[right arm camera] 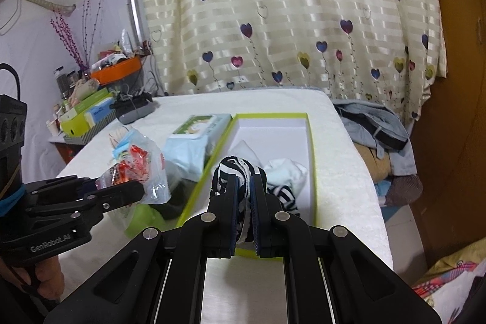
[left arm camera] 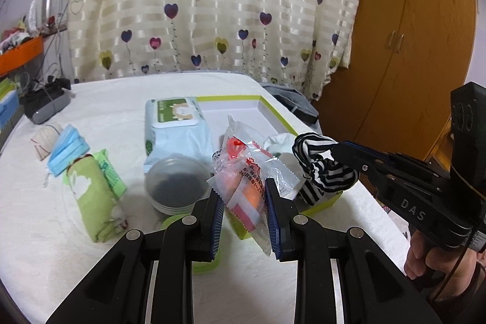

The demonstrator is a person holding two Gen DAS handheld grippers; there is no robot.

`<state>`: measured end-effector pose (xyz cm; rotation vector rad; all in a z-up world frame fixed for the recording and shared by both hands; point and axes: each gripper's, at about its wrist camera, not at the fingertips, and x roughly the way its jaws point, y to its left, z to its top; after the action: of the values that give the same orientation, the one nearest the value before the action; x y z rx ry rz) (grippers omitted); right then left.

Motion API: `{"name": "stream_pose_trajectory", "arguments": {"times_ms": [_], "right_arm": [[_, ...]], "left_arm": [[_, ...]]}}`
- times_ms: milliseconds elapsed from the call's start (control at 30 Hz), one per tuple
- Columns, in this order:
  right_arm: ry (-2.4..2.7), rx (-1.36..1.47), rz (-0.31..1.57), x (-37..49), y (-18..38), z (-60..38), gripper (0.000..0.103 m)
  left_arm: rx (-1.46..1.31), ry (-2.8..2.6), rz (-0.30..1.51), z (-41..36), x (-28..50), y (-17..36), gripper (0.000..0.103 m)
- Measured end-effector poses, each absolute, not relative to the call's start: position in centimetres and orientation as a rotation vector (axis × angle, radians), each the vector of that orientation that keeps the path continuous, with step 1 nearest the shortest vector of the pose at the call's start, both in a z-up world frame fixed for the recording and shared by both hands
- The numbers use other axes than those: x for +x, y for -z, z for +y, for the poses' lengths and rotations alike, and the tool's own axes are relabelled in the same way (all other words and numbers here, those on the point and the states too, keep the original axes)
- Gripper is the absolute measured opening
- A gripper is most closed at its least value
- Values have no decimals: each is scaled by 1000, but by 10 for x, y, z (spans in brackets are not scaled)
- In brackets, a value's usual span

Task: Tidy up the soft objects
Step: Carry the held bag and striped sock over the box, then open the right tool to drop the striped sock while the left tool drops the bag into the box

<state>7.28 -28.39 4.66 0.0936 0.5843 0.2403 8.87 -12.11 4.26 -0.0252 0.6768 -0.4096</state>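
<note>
- Left wrist view: left gripper fingers clamp a clear plastic packet above the table.
- Right gripper fingers pinch a striped sock over the green-rimmed box, beside a white sock.

Your left gripper and right gripper are black plastic with blue ribbed pads and silver screws; white lettering marks the bodies at frame edges, a black cable loops at upper left of the right view
</note>
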Motion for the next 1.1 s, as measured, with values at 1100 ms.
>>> {"name": "stream_pose_trajectory", "arguments": {"times_ms": [1100], "right_arm": [[-230,-26,764,150,5,-295,9]], "left_arm": [[84,433,830,-194,157,4,24]]}}
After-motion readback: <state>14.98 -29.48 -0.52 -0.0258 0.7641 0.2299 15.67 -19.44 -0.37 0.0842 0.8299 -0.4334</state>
